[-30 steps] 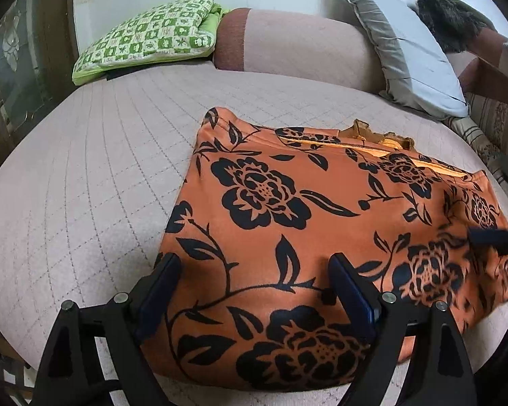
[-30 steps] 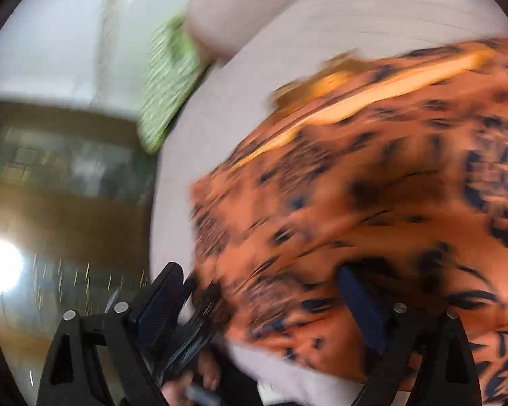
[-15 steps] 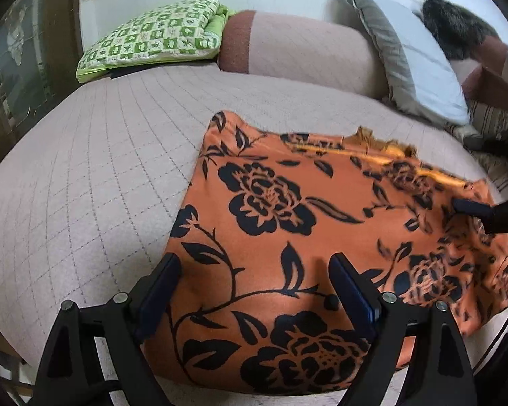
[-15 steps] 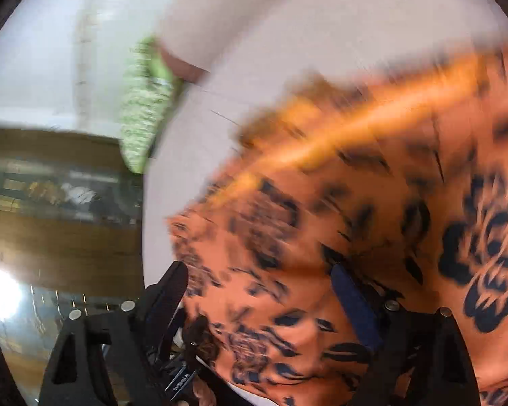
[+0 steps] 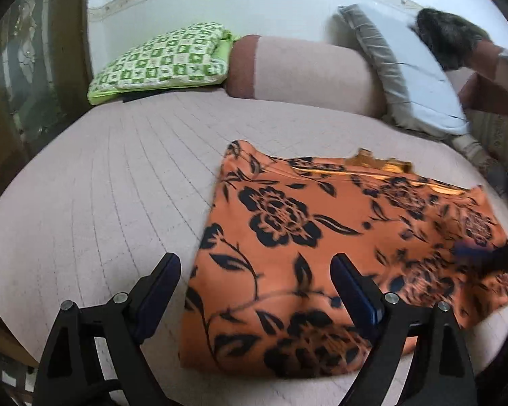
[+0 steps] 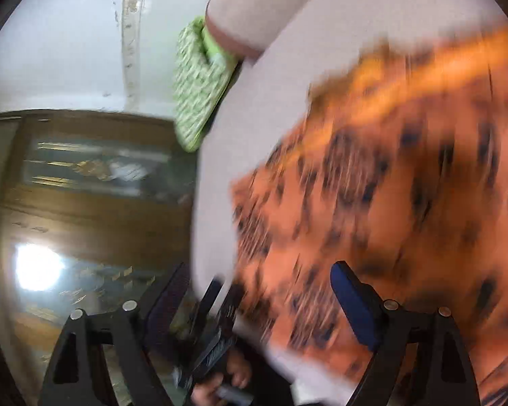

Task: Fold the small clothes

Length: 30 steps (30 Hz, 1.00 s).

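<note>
An orange garment (image 5: 321, 237) with black flowers lies folded flat on the pink quilted bed (image 5: 101, 186). My left gripper (image 5: 255, 267) hovers open over the garment's near left edge, with nothing pinched between its fingers. The right gripper (image 5: 484, 253) shows as a dark blur over the garment's right end. In the right wrist view everything is smeared by motion. There the right gripper (image 6: 260, 274) stands open above the garment (image 6: 406, 203), with nothing held. Below it a hand (image 6: 233, 375) holds the left gripper (image 6: 216, 338) at the bed's edge.
At the head of the bed lie a green checked pillow (image 5: 159, 57), a pink bolster (image 5: 308, 71) and a grey and white pillow (image 5: 406, 74). A dark furry thing (image 5: 447, 34) sits far right. A wooden cabinet with glass (image 6: 84, 176) stands beside the bed.
My left gripper has lifted and shifted left, so the garment sits further right in its view. The right gripper has moved across the garment's right end, and its view stays blurred.
</note>
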{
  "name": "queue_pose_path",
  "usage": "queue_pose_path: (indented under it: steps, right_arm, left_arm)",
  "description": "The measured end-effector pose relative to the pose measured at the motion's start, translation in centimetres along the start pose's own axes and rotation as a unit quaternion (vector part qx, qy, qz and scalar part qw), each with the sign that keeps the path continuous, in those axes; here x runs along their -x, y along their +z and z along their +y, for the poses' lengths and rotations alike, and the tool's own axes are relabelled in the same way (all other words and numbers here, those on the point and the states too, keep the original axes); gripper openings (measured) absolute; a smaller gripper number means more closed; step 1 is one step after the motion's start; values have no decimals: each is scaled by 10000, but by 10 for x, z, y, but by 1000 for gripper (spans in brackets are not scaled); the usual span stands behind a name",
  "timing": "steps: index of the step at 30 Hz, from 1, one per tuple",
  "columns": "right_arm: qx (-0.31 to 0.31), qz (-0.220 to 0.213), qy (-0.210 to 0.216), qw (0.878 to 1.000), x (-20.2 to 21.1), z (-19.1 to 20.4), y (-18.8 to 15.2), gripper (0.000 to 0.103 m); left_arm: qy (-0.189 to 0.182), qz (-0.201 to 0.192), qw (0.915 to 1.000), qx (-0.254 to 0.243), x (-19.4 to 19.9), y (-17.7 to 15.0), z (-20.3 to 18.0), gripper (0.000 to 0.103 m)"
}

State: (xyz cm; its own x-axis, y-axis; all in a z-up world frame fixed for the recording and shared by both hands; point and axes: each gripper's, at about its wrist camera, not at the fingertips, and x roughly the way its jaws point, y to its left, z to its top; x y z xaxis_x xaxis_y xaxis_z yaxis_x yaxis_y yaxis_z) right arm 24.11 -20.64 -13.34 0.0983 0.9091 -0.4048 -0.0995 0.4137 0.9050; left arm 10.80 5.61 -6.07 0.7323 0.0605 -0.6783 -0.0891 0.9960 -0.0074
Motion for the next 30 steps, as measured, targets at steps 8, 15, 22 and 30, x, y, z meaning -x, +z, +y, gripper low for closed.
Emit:
queue_pose_path:
  steps: [8,15,22,30]
  right_arm:
    - [335,-281,-284,9986,29,5,-46,82]
    - [168,-750,-897,9930,69,-11,-68,80]
    - [-261,-1729,-1711,9696,171,-41,-106,84]
    - [-1005,-2187,-2261,9439,223,-82,-125,86]
  left_arm:
    - [463,453,9973,354,-4,-14,17,92]
    - [713,828,9940,-46,-22,-27,5,94]
    - [637,732,9948,-320,-18,-25,-19,94]
    - [391,803,9951,-431,-29,-15,-46,94]
